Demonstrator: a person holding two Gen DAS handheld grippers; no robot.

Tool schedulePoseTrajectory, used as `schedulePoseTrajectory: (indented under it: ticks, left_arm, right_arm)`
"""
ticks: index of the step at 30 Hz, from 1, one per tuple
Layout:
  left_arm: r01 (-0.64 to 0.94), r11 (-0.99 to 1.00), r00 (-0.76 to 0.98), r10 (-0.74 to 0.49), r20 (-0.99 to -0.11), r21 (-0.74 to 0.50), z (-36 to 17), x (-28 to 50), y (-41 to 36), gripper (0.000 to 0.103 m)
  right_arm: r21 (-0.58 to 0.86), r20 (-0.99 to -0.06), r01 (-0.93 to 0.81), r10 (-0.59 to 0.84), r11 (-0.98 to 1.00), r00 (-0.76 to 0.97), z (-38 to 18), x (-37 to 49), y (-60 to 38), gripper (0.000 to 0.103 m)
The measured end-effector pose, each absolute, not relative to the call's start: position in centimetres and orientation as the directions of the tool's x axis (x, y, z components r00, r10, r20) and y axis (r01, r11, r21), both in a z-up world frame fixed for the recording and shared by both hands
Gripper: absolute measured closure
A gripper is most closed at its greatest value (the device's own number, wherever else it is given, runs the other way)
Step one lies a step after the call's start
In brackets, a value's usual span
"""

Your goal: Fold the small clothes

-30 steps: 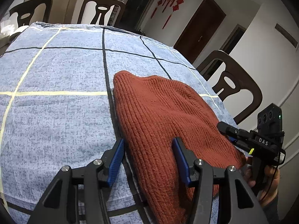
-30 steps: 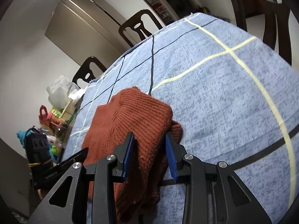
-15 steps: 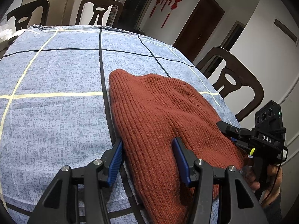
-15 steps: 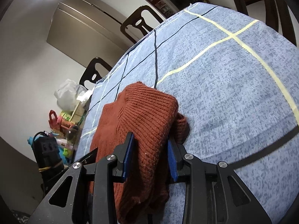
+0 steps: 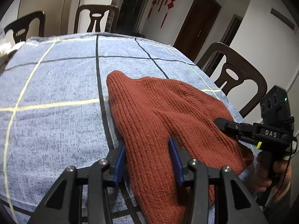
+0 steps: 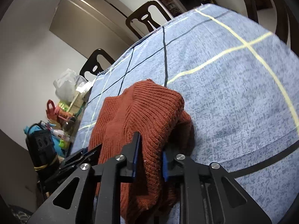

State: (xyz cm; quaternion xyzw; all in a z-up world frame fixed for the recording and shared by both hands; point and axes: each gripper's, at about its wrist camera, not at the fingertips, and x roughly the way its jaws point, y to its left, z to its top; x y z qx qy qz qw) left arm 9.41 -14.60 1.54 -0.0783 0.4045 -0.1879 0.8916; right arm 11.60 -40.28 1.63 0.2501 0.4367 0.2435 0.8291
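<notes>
A rust-red knitted sweater point(image 5: 158, 112) lies on the blue checked tablecloth point(image 5: 56, 85). My left gripper point(image 5: 147, 156) has its blue pads on either side of the sweater's near edge and grips a fold of it. My right gripper point(image 6: 149, 155) is shut on the sweater point(image 6: 145, 110) at its other near corner, the knit bunched between its pads. The right gripper also shows in the left wrist view point(image 5: 220, 121) at the sweater's right side, and the left gripper shows in the right wrist view point(image 6: 93, 149) at the lower left.
Dark wooden chairs point(image 5: 237, 78) stand around the table, two at the far end point(image 5: 95, 18). In the right wrist view, bags and clutter point(image 6: 63, 100) sit past the table's left end. The tablecloth point(image 6: 233, 93) spreads to the right of the sweater.
My left gripper has moved forward over the sweater's near edge and narrowed onto a fold of it. My right gripper keeps its hold and has lifted the corner slightly.
</notes>
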Motion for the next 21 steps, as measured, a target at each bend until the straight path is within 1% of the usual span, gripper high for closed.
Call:
schedulePoseTrajectory:
  ticks: [3,5,8,14,21]
  left_arm:
    - [0.281,0.92,0.611,-0.392,-0.688,-0.274,2.0,9.4,-14.9,0.065]
    - [0.288,0.917,0.614,-0.398,-0.682,-0.277,2.3,9.3,-14.8,0.069]
    - [0.301,0.911,0.62,-0.412,-0.668,-0.283,3.0,9.1,-14.5,0.072]
    - [0.33,0.901,0.636,-0.432,-0.64,-0.281,4.2,8.1,-14.2,0.073]
    - [0.345,0.885,0.643,-0.465,-0.608,-0.313,5.3,7.4,-12.1,0.073]
  right_arm:
    - [0.619,-0.596,-0.196,0.618,0.76,0.512,2.3,11.4,-40.3,0.086]
    - [0.623,-0.584,-0.206,0.624,0.755,0.519,2.8,11.2,-40.4,0.089]
    - [0.616,-0.569,-0.236,0.632,0.751,0.526,3.8,10.7,-39.9,0.089]
    - [0.588,-0.553,-0.293,0.639,0.754,0.534,5.9,9.9,-38.3,0.09]
    - [0.583,-0.527,-0.335,0.658,0.74,0.537,7.4,9.5,-36.9,0.09]
